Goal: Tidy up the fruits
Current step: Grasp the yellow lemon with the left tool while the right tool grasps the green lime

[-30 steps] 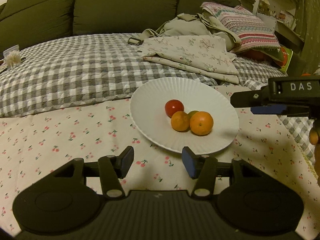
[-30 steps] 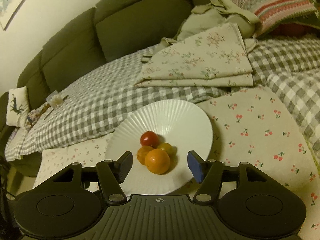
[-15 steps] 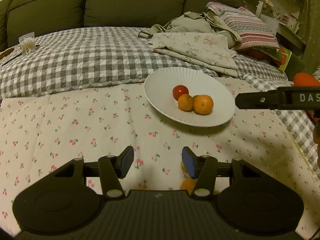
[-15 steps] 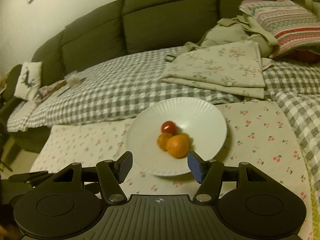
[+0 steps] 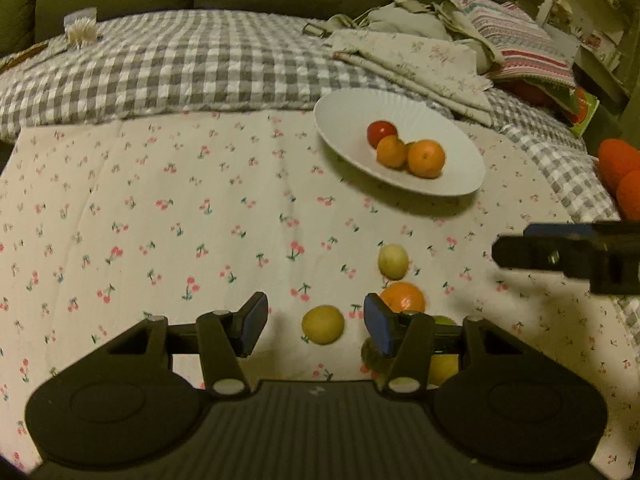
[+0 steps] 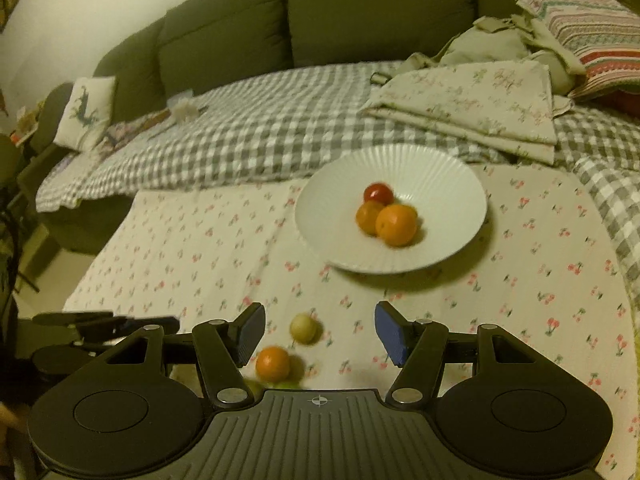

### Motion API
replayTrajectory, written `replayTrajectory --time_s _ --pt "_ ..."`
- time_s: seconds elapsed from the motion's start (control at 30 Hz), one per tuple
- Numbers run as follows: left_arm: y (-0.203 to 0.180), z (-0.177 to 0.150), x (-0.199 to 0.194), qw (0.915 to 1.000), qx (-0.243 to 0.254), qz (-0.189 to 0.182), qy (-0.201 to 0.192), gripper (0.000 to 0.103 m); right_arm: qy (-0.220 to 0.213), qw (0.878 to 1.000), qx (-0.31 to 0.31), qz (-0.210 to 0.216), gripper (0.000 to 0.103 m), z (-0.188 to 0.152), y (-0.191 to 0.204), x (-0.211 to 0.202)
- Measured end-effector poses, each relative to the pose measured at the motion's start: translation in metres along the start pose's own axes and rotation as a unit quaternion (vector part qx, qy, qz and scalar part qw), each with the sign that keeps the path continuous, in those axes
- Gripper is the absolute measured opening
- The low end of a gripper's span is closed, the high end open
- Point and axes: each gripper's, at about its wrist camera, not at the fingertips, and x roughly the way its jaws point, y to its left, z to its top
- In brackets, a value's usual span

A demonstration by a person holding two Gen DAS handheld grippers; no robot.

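Plate (image 5: pixel 460 182) with fruit behind loose fruits (image 5: pixel 322 324) on tablecloth (image 5: pixel 160 220), sofa (image 6: pixel 360 12) beyond

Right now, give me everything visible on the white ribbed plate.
The white ribbed plate is round and shallow, glossy like ceramic, with fine radial flutes running from its centre to its rim. It sits flat on the cherry-print cloth, its far edge close to the grey checked blanket. It holds a small cluster near its middle: a red tomato, two orange citrus fruits touching each other, and a greenish fruit mostly hidden behind them. Neither gripper touches it.
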Motion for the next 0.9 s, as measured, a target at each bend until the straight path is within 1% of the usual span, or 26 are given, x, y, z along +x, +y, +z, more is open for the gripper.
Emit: replayTrajectory --time_s 0.1,0.2,0.27,0.4,0.6,0.67,0.9 --pt "0.0 -0.003 0.006 1.0 -0.001 -0.003 0.007 0.05 0.018 1.0 -0.004 0.002 0.061 -0.007 0.004 0.006" --pt "-0.002 -0.005 0.009 1.0 0.004 0.003 0.006 0.049 0.036 0.999 0.001 0.01 0.061 -0.013 0.003 0.01" --pt "-0.003 -0.005 0.011 1.0 0.003 -0.003 0.008 0.046 0.053 0.998 0.008 0.016 0.061 -0.017 0.003 0.016" --pt "-0.006 -0.004 0.011 0.9999 0.009 -0.008 0.006 0.045 0.08 0.996 0.016 0.028 0.061 -0.023 0.004 0.027" --pt "-0.004 -0.004 0.015 0.9998 0.01 -0.009 0.014 0.041 0.092 0.995 0.023 0.025 0.06 -0.029 0.002 0.033" --pt "-0.004 -0.005 0.018 0.9997 0.011 -0.007 0.019 0.039 0.098 0.994 0.027 0.03 0.059 -0.03 0.002 0.036" --pt "-0.003 -0.006 0.025 0.9996 0.01 -0.006 0.026 0.034 0.111 0.993 0.03 0.032 0.05 -0.034 0.004 0.045"
